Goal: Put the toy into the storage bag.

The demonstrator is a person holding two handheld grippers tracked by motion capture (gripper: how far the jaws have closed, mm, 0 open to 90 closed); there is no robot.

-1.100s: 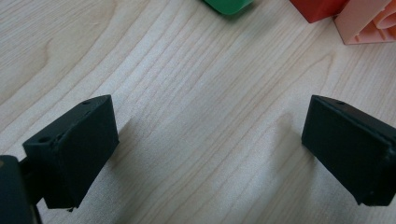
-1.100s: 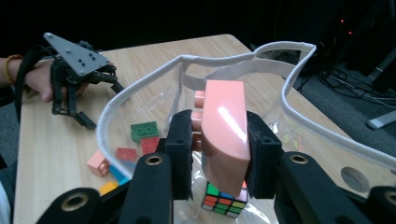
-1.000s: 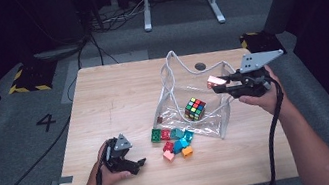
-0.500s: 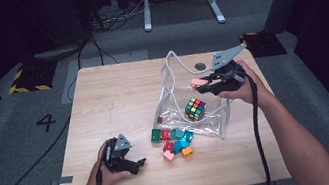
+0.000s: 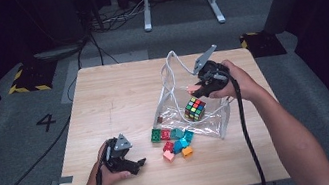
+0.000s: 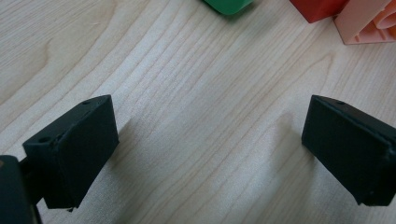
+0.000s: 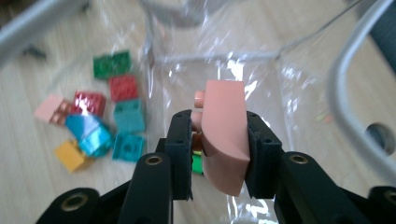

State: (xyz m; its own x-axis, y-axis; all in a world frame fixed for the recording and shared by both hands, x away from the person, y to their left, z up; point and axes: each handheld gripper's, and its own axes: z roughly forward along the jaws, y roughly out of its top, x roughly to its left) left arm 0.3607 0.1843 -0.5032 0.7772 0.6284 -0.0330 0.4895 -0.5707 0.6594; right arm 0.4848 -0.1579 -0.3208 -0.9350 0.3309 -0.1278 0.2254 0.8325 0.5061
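Right gripper point(image 7: 219, 149) clamped on a salmon-pink curved brick point(image 7: 224, 135) — held above the clear plastic bag point(image 5: 208, 120) at the table's right, the puzzle cube point(image 5: 195, 108) inside it. Left gripper point(image 6: 205, 154) parked on the wooden table point(image 5: 117, 95) near left, jaws spread wide, holding nothing — loose bricks point(image 5: 173, 141) just beside it.

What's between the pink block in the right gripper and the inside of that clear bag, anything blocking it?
Nothing visible blocks it. The right gripper is shut on the pink block, held above the clear bag near its open top. Inside, the puzzle cube sits lower down, off to one side of the drop.
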